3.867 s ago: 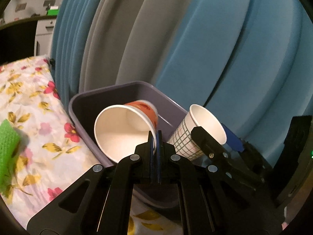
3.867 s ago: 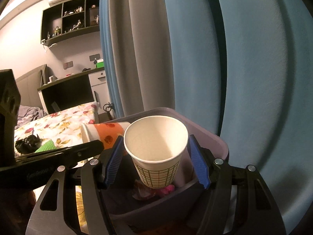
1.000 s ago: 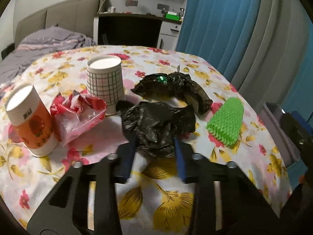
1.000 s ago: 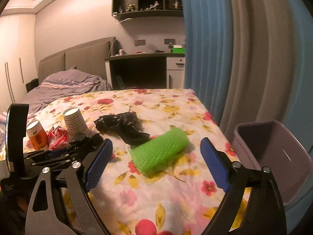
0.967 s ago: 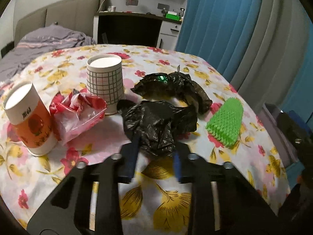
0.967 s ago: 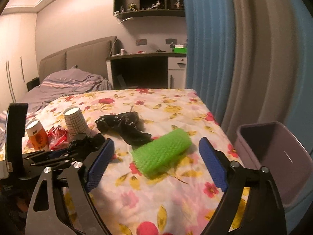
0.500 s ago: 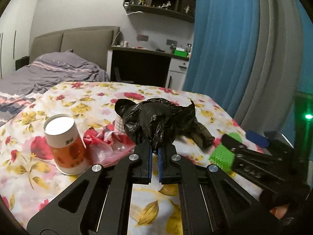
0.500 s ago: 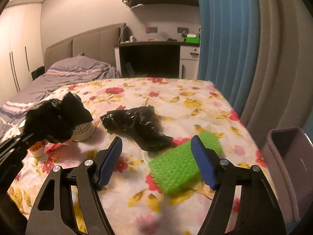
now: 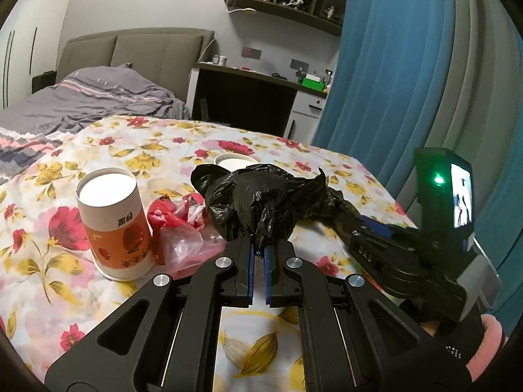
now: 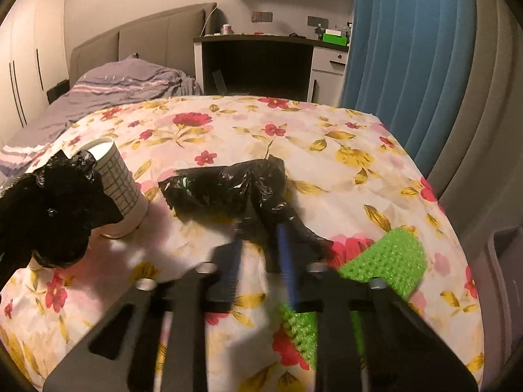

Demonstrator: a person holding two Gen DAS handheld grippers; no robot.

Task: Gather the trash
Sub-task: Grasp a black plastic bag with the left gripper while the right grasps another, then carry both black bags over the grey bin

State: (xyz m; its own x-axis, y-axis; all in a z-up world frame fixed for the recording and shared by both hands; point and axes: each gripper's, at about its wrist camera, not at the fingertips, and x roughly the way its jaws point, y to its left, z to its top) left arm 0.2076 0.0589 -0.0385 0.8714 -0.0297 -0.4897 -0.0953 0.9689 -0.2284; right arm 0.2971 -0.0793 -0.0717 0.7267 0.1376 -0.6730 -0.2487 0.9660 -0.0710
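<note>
My left gripper (image 9: 258, 253) is shut on a crumpled black plastic bag (image 9: 261, 202) and holds it above the flowered table; the same bag shows at the left of the right wrist view (image 10: 55, 209). My right gripper (image 10: 261, 228) is blurred, its jaws narrowed around the near end of a second black bag (image 10: 228, 186) that lies on the cloth. An orange paper cup (image 9: 114, 222), a red and clear plastic wrapper (image 9: 176, 228) and a checked paper cup (image 10: 119, 183) stand on the table.
A green mesh sponge (image 10: 385, 261) lies right of my right gripper. The purple bin's rim (image 10: 503, 261) shows past the table's right edge. Blue and grey curtains (image 10: 425, 49) hang at the right. A bed and a desk are behind the table.
My left gripper stays shut on its black bag and has lifted it slightly. My right gripper has moved left from the sponge to the second black bag and its jaws have closed in sharply.
</note>
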